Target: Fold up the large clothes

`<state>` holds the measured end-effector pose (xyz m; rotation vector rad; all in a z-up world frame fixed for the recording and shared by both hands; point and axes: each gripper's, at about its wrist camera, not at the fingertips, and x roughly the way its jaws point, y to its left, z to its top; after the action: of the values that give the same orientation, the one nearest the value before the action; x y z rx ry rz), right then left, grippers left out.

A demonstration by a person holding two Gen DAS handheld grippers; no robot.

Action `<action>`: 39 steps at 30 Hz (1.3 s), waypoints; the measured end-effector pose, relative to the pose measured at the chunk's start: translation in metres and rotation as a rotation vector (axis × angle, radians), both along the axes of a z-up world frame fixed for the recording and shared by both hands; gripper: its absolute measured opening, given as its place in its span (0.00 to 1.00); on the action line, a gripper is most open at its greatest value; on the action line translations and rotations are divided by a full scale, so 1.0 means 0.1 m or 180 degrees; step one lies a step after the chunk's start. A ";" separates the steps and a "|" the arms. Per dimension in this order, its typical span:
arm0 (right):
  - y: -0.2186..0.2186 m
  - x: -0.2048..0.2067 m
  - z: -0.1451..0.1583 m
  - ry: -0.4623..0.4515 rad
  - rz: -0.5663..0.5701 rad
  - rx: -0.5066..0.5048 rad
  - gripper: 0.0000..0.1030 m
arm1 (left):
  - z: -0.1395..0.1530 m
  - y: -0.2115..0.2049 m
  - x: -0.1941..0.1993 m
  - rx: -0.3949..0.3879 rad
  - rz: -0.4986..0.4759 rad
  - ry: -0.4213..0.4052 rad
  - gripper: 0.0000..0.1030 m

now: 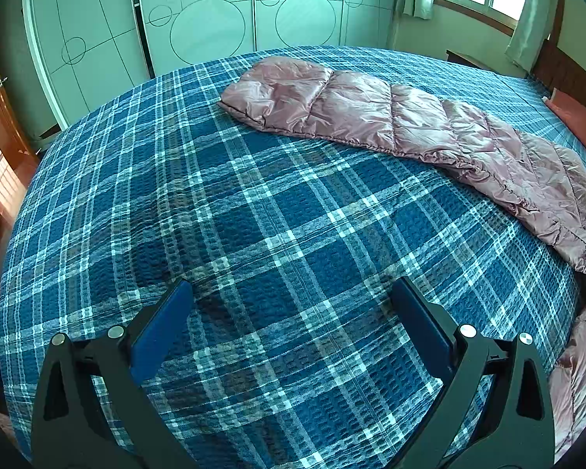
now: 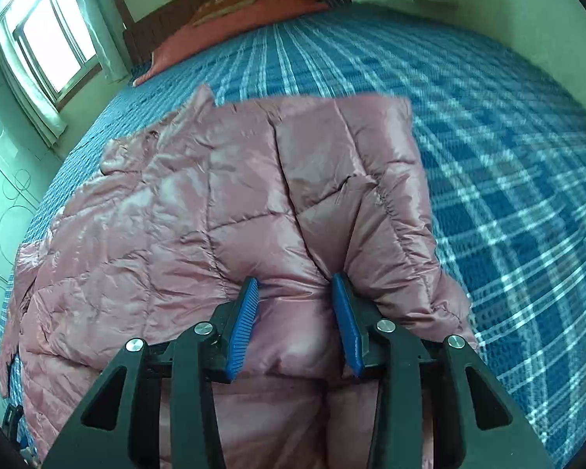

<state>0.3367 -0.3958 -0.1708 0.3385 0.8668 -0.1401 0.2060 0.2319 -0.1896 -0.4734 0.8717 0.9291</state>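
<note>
A shiny pink quilted down jacket [image 2: 199, 203] lies on the bed. In the left wrist view one long sleeve [image 1: 390, 117] stretches flat across the far side of the bed. My left gripper [image 1: 293, 293] is open and empty, hovering over bare bedspread well short of the sleeve. My right gripper [image 2: 295, 285] is shut on a puffy fold of the jacket, with fabric bunched between its blue pads [image 2: 244, 320]. A folded-over part of the jacket [image 2: 371, 148] lies just beyond the fingers.
The blue plaid bedspread [image 1: 254, 215] covers the whole bed. A red pillow [image 2: 230, 19] and wooden headboard [image 2: 199, 4] are at the head. Wardrobe doors [image 1: 199, 11] stand beyond the bed. A window [image 2: 54, 47] with curtains is beside the headboard.
</note>
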 end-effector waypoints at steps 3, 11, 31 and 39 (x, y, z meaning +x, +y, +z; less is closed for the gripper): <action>0.05 0.03 0.19 -0.0033 0.0052 -0.0122 0.38 | 0.00 0.00 0.00 0.0001 0.0000 0.0000 0.98; -0.24 0.51 0.15 -0.0069 -0.0231 -0.0234 0.40 | -0.01 0.00 0.00 0.0004 0.0000 -0.0003 0.98; 0.36 0.00 0.24 -0.0187 0.0084 -0.0592 0.47 | -0.03 0.00 0.00 0.0007 -0.0001 -0.0025 0.98; 0.36 0.03 -0.03 -0.0074 0.0075 -0.0627 0.47 | -0.03 -0.02 -0.01 0.0013 -0.0002 -0.0022 0.98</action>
<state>0.3397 -0.3598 -0.1734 0.1453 0.8260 -0.1978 0.2053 0.2298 -0.1927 -0.4725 0.8634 0.9281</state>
